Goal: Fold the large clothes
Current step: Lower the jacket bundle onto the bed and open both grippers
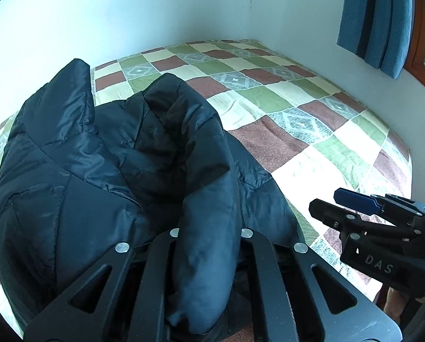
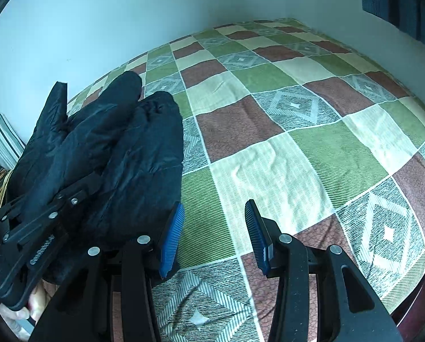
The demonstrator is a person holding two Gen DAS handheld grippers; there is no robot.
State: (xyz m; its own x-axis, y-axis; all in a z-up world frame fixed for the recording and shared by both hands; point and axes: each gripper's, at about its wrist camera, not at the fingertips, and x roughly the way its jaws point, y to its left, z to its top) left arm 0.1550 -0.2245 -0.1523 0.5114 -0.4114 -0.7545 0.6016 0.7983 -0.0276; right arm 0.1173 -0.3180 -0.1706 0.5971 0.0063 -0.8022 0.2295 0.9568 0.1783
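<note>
Below, patchwork bedspread against pale walls; left claw clenched on jacket, right claw released.

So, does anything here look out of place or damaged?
Nothing looks damaged or spilled. The dark puffer jacket lies bunched on the patchwork bedspread, not flat, with part of it pinched in the shut left gripper. The right gripper is open and empty above the bedspread.
</note>
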